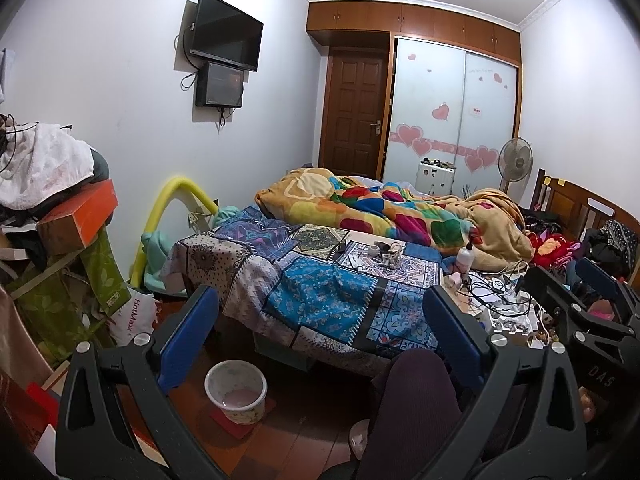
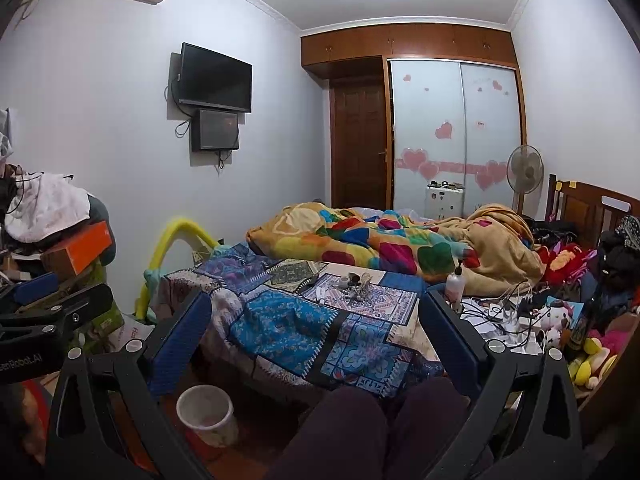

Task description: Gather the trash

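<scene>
Bedroom clutter surrounds us, and the trash we can make out is a small heap of scraps and a little cup on the patchwork cloth of the low table, toward its far right corner, close to the rumpled blanket. We judge these bits light and crushable; the cup is best pinched across its rim, the thin twisted pieces (what they are we cannot tell) gathered from above with a gentle squeeze, since they may slip or scatter. On the floor by the table's near left corner stands a pale bin, the likely place for them. Off the table's right edge lie tangled cables and a pump bottle, which we would leave alone. Our left gripper and right gripper both hang wide open over our knees, holding nothing, well apart from the scraps.
</scene>
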